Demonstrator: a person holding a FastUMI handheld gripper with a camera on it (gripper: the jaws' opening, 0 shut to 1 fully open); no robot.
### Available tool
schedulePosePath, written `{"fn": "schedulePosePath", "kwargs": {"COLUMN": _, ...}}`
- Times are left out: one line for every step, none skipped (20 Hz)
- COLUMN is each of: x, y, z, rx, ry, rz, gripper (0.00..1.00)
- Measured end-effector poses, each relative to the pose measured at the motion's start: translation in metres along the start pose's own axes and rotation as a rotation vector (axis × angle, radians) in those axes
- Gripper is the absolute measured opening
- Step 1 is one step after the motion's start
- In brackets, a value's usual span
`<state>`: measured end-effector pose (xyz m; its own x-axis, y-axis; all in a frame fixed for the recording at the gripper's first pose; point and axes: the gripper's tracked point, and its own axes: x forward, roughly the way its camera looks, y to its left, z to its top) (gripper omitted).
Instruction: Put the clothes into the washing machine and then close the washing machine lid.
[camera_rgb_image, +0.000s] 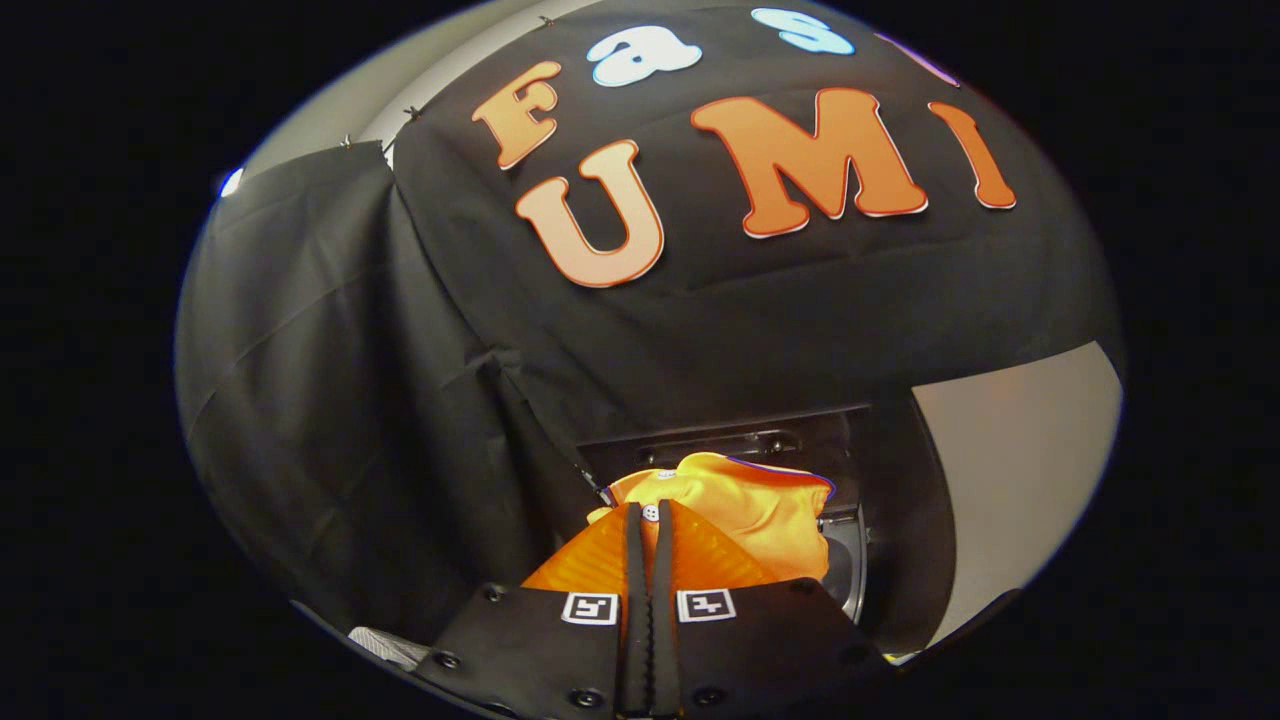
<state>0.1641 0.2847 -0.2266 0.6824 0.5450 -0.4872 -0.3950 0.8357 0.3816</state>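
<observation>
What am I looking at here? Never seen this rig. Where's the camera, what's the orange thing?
No robot arm here: a person carries a handheld two-finger gripper, and the fisheye camera rides on it, looking forward along the fingers. The fingers are closed together, pinching an orange garment, apparently a shirt with a small button near the tips. Just beyond the garment sits a dark washing machine, seemingly with its lid up. Behind everything hangs the booth's black cloth wall. The garment is held up in front of the machine.

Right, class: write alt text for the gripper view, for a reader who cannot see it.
The gripper is shut on a bunched orange garment, holding it up just in front of a dark washing machine. Black cloth drapes the booth wall behind.
</observation>
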Motion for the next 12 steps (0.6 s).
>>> {"fn": "schedulePosePath", "kwargs": {"x": 0.011, "y": -0.004, "z": -0.007, "rx": -0.001, "ry": 0.022, "rz": 0.002, "gripper": 0.08}}
{"fn": "schedulePosePath", "kwargs": {"x": 0.022, "y": -0.007, "z": -0.015, "rx": 0.001, "ry": 0.044, "rz": 0.002, "gripper": 0.08}}
{"fn": "schedulePosePath", "kwargs": {"x": 0.033, "y": -0.011, "z": -0.022, "rx": 0.002, "ry": 0.066, "rz": 0.002, "gripper": 0.08}}
{"fn": "schedulePosePath", "kwargs": {"x": 0.044, "y": -0.016, "z": -0.03, "rx": 0.004, "ry": 0.087, "rz": 0.001, "gripper": 0.08}}
{"fn": "schedulePosePath", "kwargs": {"x": 0.056, "y": -0.022, "z": -0.039, "rx": 0.006, "ry": 0.108, "rz": -0.001, "gripper": 0.08}}
{"fn": "schedulePosePath", "kwargs": {"x": 0.066, "y": -0.024, "z": -0.048, "rx": 0.008, "ry": 0.129, "rz": -0.005, "gripper": 0.08}}
{"fn": "schedulePosePath", "kwargs": {"x": 0.076, "y": -0.027, "z": -0.057, "rx": 0.009, "ry": 0.153, "rz": -0.009, "gripper": 0.08}}
{"fn": "schedulePosePath", "kwargs": {"x": 0.088, "y": -0.033, "z": -0.068, "rx": 0.01, "ry": 0.175, "rz": -0.013, "gripper": 0.08}}
{"fn": "schedulePosePath", "kwargs": {"x": 0.1, "y": -0.038, "z": -0.078, "rx": 0.01, "ry": 0.194, "rz": -0.015, "gripper": 0.08}}
{"fn": "schedulePosePath", "kwargs": {"x": 0.11, "y": -0.043, "z": -0.091, "rx": 0.015, "ry": 0.215, "rz": -0.016, "gripper": 0.08}}
{"fn": "schedulePosePath", "kwargs": {"x": 0.121, "y": -0.048, "z": -0.101, "rx": 0.02, "ry": 0.23, "rz": -0.018, "gripper": 0.08}}
{"fn": "schedulePosePath", "kwargs": {"x": 0.131, "y": -0.054, "z": -0.112, "rx": 0.027, "ry": 0.248, "rz": -0.021, "gripper": 0.08}}
